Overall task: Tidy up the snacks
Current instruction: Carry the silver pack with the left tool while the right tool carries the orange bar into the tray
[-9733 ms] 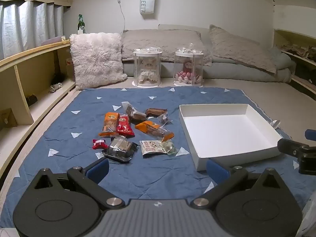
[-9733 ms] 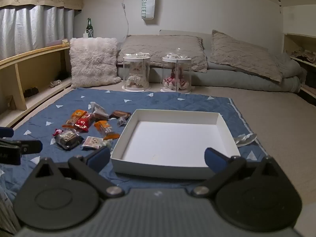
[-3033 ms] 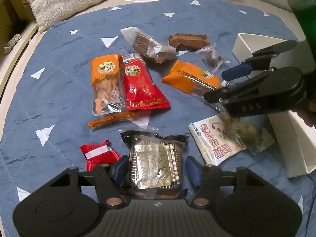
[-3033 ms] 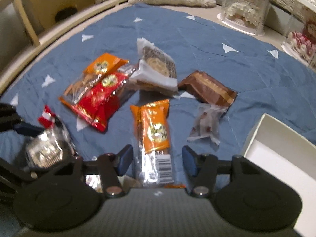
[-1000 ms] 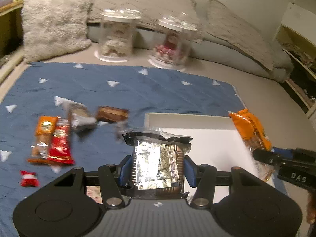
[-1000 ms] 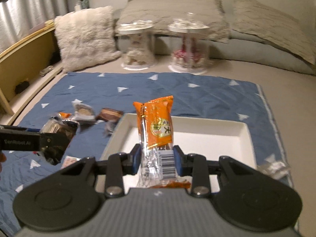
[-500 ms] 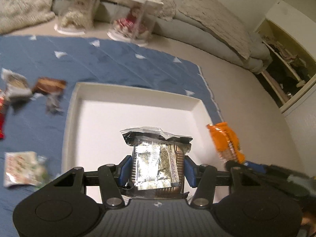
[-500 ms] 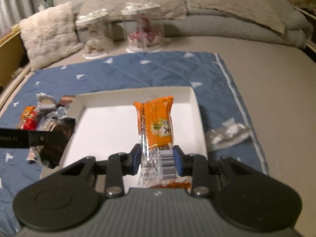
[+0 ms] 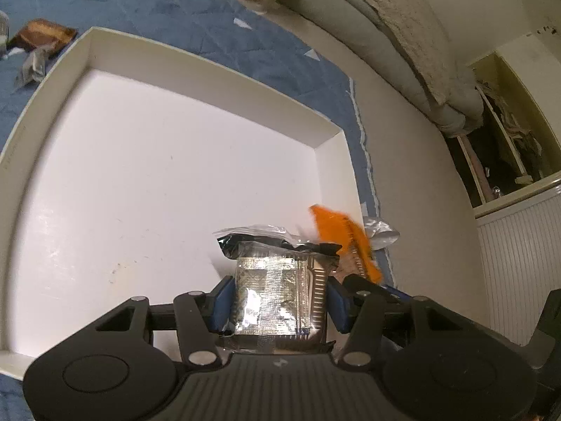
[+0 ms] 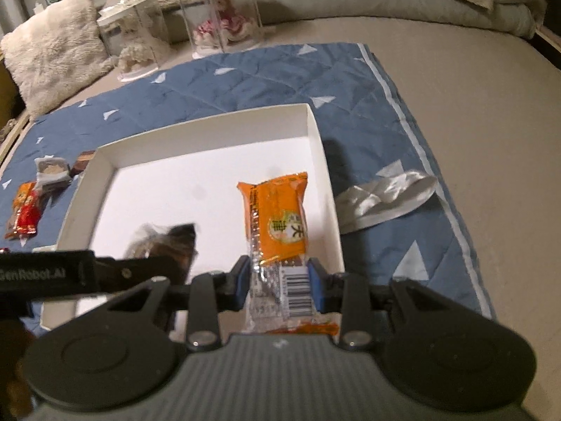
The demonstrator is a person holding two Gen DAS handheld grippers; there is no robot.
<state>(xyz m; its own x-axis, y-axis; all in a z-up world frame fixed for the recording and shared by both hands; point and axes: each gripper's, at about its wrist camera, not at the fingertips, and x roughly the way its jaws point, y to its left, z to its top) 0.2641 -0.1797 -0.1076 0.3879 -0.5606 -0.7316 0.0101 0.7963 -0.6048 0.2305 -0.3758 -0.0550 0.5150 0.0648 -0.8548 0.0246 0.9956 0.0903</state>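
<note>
Left gripper (image 9: 277,310): blue pads pressed onto both sides of a foil-lined snack in a clear wrapper (image 9: 278,291), held over the near right part of the shallow white cardboard tray (image 9: 210,61).
Right gripper (image 10: 279,280): pinching the barcode end of an orange plastic snack packet (image 10: 277,217); packet points forward over the tray's right side, close to the right wall.
Tray edges: low upright walls all round; far right corner ahead of the left gripper.
Open room: bare white floor spreads ahead and left of both grippers.
In the way: the two grippers sit just beside each other; orange packet shows immediately right of the foil snack in the left wrist view.
Underlay: blue quilted mat with white triangles (image 10: 266,73).
Left of tray: brown wrapped cake (image 9: 42,33), red and orange packets (image 10: 24,210), pale wrapped biscuit (image 10: 52,170).
Right of tray: crumpled silver wrapper (image 10: 389,194), on the mat's edge.
Far ahead: two clear display cases (image 10: 228,14), fluffy cream cushion (image 10: 52,70).
</note>
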